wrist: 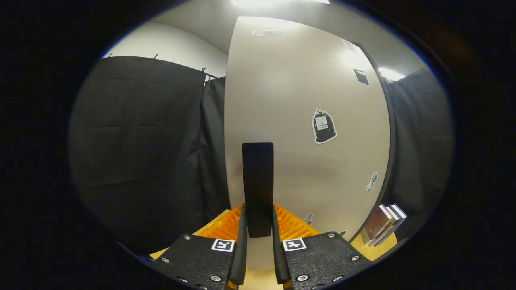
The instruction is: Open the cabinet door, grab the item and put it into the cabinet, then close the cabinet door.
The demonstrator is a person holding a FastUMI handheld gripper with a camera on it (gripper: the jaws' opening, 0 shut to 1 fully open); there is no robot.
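A pale cabinet door (298, 88) stands close ahead, with a tall black handle (258, 177) mounted upright on it. My gripper (258, 225) is shut on the lower part of this handle, one finger pressing on each side. The door carries a few stickers; the largest sticker (323, 126) sits to the right of the handle. The door's left edge shows against the black cloth, and a dark strip runs down its right edge. From here I cannot tell how far the door is swung.
A few books (383, 223) lean on the light wooden surface (375, 247) to the right of the door's foot. Black cloth (141, 153) hangs on the left, and more of it on the far right.
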